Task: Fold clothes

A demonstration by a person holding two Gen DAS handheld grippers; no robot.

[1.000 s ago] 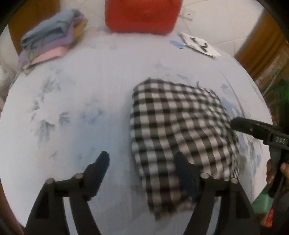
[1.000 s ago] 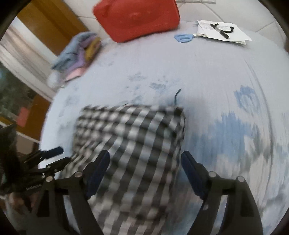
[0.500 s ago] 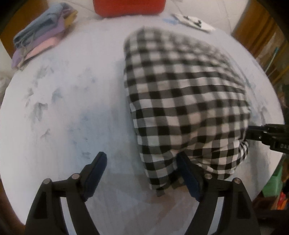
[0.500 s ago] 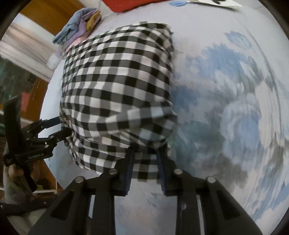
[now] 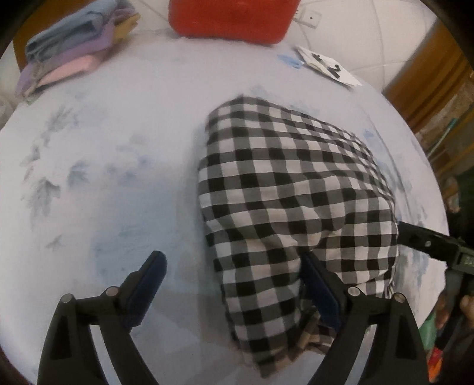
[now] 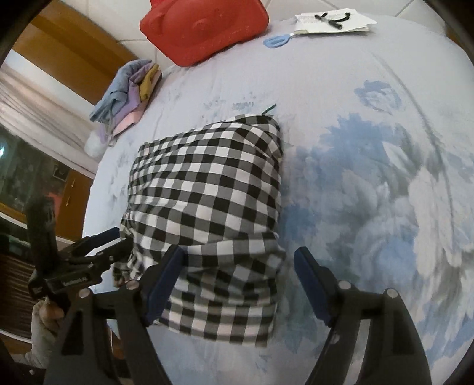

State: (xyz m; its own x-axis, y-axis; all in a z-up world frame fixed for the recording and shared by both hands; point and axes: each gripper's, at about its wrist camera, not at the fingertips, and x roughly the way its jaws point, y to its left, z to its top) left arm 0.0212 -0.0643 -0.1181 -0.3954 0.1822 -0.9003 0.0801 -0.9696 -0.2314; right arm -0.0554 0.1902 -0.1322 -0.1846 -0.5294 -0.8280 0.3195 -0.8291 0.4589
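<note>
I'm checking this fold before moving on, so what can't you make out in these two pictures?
- Checked garment: its type is unclear. In the left wrist view, the left gripper covers part of its near hem.
- Papers: print too small in both views.
- Stack of folded clothes: item count unclear, blurred near the frame edge.
- Right gripper, jaws opening: the left wrist view shows only one finger tip.

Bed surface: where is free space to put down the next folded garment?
Free: the sheet between the checked garment and the folded pile, and the flowered sheet right of the garment. Crowded: the far edge, with red case and papers.
</note>
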